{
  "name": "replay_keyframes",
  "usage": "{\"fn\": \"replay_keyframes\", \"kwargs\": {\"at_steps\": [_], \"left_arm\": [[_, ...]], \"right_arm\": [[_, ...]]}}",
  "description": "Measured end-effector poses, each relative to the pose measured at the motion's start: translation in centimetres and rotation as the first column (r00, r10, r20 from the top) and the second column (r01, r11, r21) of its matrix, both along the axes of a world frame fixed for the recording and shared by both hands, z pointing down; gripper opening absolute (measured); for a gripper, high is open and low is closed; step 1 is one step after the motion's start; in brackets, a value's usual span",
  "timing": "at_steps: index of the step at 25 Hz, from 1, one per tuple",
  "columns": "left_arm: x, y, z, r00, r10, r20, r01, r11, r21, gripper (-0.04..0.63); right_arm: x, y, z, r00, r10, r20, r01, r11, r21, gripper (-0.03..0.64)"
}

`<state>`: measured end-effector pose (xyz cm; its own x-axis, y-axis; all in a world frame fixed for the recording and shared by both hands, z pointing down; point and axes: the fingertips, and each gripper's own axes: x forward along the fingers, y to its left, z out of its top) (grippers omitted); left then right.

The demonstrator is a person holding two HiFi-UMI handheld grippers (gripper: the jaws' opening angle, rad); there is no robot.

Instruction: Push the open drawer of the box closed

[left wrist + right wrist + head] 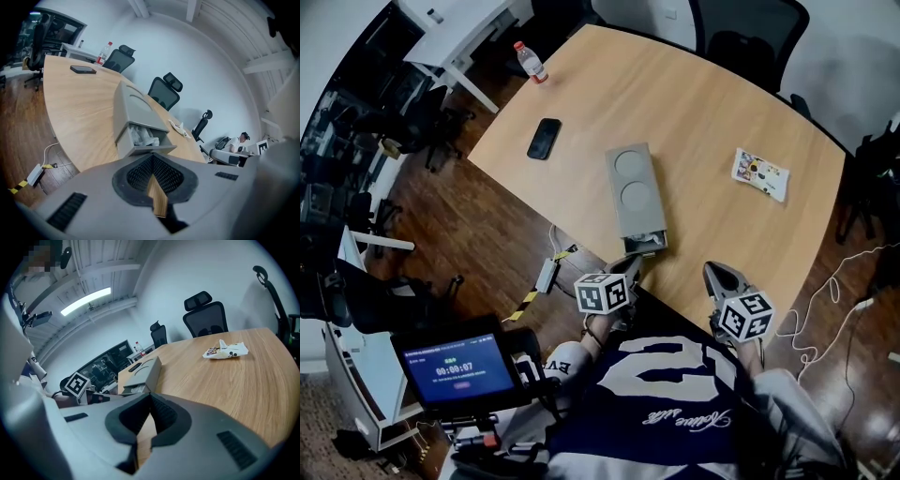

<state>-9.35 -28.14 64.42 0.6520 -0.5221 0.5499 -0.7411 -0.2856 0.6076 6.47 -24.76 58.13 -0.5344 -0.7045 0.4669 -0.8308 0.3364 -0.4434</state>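
**Table (pixel 703 112), left to right**

1. Bottle (pixel 530 62): upright, far-left corner. Well apart from the work.
2. Phone (pixel 544 138): flat, dark, left of the box. Not involved.
3. Left gripper (pixel 632 262): at the near edge of the table, pointing far.
   - The jaws are together, the ribbed pads (pixel 139 174) meet at the tips, and nothing is held.
   - The drawer front stands straight ahead, just beyond the tips. No view settles whether they touch it.
4. Box (pixel 633 187): grey and oblong, lying flat, with two round recesses in the lid. Its long axis runs near to far, and the near end leans slightly right.
5. Drawer (pixel 646 243): partly pulled out of the box's near end, toward the person and close to the table edge.
   - Pale crumpled contents (pixel 143 135) show inside.
   - It slides along the box's long axis, so closing it calls for a push straight away from the person.
6. Right gripper (pixel 713 272): also at the near edge, to the right of the drawer and clear of it.
   - The jaws are closed, the pads (pixel 167 417) meet at the tips, and it is empty.
   - From here the drawer lies ahead and to the left, off the line of its jaws.
7. Snack packet (pixel 759 173): flat, on the right side of the table, well apart from the box.

**Judgement:** the left gripper is the nearer one and is already lined up with the drawer's travel. The closed jaw tips would serve as a pushing face. An off-centre push could skew the box on the bare wood.
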Motion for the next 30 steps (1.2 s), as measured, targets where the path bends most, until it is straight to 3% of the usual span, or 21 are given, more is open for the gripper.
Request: {"fn": "replay_keyframes", "kwargs": {"at_steps": [5, 12, 19, 27, 30], "left_arm": [[-0.8, -1.6, 0.2, 1.0, 0.001, -0.016, -0.001, 1.0, -0.011, 0.0], [-2.9, -3.5, 0.8, 0.997, -0.066, -0.036, 0.064, 0.997, -0.039, 0.0], [-2.5, -4.5, 1.0, 0.998, -0.068, -0.018, 0.068, 0.997, -0.039, 0.0], [-1.3, -4.0, -1.3, 1.0, -0.011, -0.007, 0.012, 0.998, 0.066, 0.001], [-0.5, -2.9, -2.3, 0.998, 0.041, 0.044, -0.046, 0.991, 0.126, 0.001]], "right_arm": [[-0.4, -0.4, -0.3, 0.999, 0.042, -0.016, -0.042, 0.999, 0.001, -0.002], [-0.8, -0.3, -0.2, 0.994, 0.102, -0.027, -0.102, 0.995, 0.0, -0.002], [0.1, 0.2, -0.1, 0.988, 0.152, -0.027, -0.152, 0.988, -0.006, -0.002], [0.6, 1.8, -0.2, 0.989, 0.144, -0.021, -0.144, 0.99, -0.002, -0.002], [0.3, 2.3, -0.1, 0.994, 0.11, -0.013, -0.11, 0.994, 0.004, -0.002]]}}
